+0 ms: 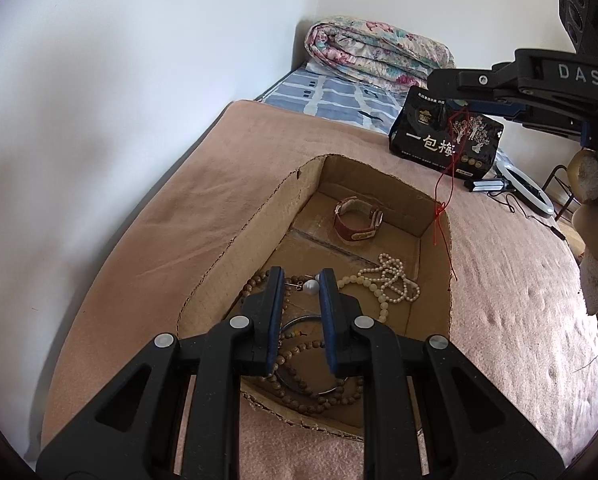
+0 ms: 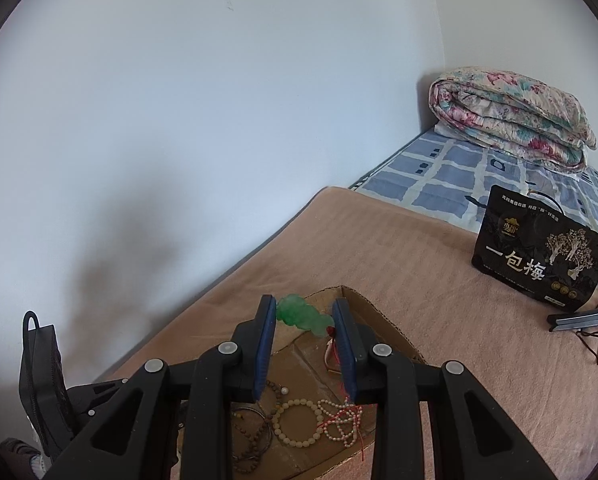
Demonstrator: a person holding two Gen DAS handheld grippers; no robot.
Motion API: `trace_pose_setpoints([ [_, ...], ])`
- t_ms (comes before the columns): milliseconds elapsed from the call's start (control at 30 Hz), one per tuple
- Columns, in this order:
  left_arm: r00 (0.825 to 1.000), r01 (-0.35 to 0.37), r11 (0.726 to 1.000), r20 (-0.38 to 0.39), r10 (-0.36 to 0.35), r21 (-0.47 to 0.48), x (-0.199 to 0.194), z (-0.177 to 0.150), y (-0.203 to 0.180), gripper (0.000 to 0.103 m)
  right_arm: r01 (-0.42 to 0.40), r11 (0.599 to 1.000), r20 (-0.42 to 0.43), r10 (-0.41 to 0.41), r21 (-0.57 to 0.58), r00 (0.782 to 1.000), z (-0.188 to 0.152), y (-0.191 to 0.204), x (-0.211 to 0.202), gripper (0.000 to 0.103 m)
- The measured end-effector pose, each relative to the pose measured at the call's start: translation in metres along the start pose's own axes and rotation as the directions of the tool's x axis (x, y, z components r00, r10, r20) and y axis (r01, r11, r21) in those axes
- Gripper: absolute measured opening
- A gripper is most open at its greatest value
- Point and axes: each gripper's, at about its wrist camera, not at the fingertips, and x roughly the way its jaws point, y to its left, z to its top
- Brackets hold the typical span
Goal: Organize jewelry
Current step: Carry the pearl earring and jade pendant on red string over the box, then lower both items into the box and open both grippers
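Right gripper (image 2: 303, 334) above box (image 1: 251, 236) on bed (image 1: 147, 200), jaws clamped on green pendant (image 2: 301, 316); red cord (image 1: 445, 208) trailing over the box rim, pendant probably held high to free the cord from the other pieces. Left gripper (image 1: 301, 320) low over the box, jaws nearly closed, nothing between them, apparently on standby. In box: watch (image 1: 359, 220), pearl strand (image 1: 395, 280), brown beads (image 1: 311, 368), bangle (image 1: 303, 356).
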Motion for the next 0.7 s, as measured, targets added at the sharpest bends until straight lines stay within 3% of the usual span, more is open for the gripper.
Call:
trace_pose_setpoints([
  [200,1.0,0.002,1.0,0.008,-0.002,-0.005,-0.002,0.003,-0.002,0.016,0.013,0.999,-0.024,-0.012,0.046,1.0,-0.008,-0.014,0.007,0.029],
  [500,1.0,0.005,1.0,0.007,-0.005,-0.002,-0.001,0.004,-0.004,0.016,0.016,1.0,0.033,-0.016,0.011,0.999,0.016,-0.008,-0.018,0.029],
  [700,1.0,0.002,1.0,0.01,-0.002,-0.012,-0.003,0.005,-0.002,0.017,0.025,1.0,0.013,-0.025,0.006,1.0,0.011,-0.008,-0.012,0.029],
])
